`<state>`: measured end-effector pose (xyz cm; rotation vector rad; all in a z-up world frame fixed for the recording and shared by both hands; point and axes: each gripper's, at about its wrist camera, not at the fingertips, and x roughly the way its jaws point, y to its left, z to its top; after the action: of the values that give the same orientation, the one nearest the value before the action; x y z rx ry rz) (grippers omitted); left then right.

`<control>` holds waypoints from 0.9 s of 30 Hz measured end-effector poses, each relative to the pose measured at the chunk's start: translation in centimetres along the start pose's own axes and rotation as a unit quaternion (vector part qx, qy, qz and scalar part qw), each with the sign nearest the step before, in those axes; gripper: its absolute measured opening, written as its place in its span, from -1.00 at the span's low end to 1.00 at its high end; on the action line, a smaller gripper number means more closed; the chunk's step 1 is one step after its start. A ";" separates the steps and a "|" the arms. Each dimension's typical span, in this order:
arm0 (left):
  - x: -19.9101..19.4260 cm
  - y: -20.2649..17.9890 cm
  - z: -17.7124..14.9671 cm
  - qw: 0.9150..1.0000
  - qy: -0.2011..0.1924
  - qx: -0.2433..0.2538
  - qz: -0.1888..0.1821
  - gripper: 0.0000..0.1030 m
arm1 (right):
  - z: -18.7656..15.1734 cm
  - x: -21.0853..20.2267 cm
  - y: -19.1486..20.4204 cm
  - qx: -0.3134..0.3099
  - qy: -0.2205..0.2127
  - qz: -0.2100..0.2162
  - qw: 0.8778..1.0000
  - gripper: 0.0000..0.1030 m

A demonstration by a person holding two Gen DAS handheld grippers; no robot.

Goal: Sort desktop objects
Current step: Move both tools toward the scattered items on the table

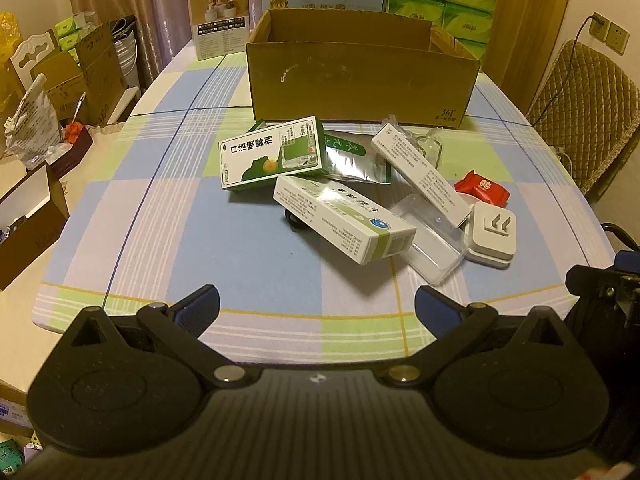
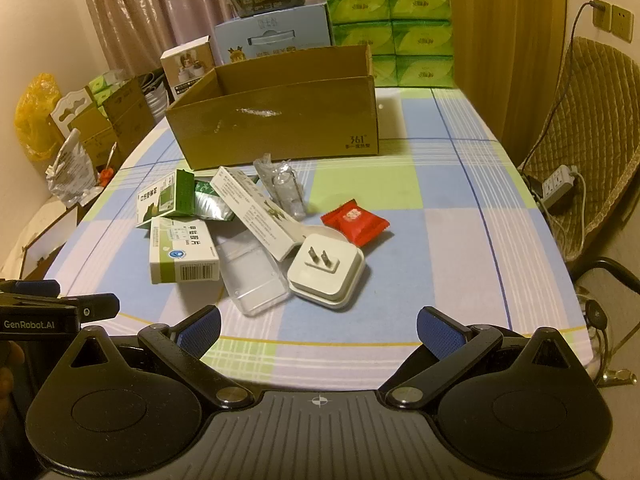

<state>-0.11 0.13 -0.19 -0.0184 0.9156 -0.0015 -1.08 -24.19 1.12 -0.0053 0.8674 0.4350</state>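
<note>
A pile of small items lies mid-table: a green-and-white spray box (image 1: 271,154) (image 2: 162,200), a white medicine box (image 1: 342,218) (image 2: 182,254), a long white box (image 1: 420,170) (image 2: 256,210), a foil sachet (image 1: 354,158), a clear plastic case (image 1: 430,242) (image 2: 252,278), a white plug adapter (image 1: 494,234) (image 2: 326,274) and a red candy packet (image 1: 484,188) (image 2: 356,222). Behind them stands an open cardboard box (image 1: 360,80) (image 2: 276,120). My left gripper (image 1: 318,306) and right gripper (image 2: 319,326) both hover open near the table's front edge, nothing between their fingers.
Tissue packs (image 1: 444,4) (image 2: 392,36), a blue carton (image 2: 276,36) and a small white box (image 1: 218,16) stand at the table's far end. Cartons and bags (image 1: 60,80) crowd the left side. A padded chair (image 2: 588,140) with a power strip (image 2: 558,188) is on the right.
</note>
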 end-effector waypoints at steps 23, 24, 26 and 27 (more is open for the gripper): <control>0.4 -0.4 0.3 1.000 0.008 0.005 0.001 0.99 | 0.1 0.6 -0.5 0.000 0.002 0.003 1.000 0.97; 0.5 -0.4 0.4 1.000 0.008 0.006 0.001 0.99 | 0.2 0.7 -0.5 0.000 0.002 0.004 1.000 0.97; 0.6 -0.5 0.4 1.000 0.009 0.008 0.001 0.99 | 0.3 0.8 -0.6 0.000 0.003 0.006 1.000 0.97; 0.6 -0.5 0.5 1.000 0.010 0.008 0.001 0.99 | 0.4 0.8 -0.6 -0.001 0.003 0.006 1.000 0.97</control>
<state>0.63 -0.39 -0.40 -0.0018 0.9359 -0.0070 -0.12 -24.35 0.66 -0.0020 0.8733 0.4475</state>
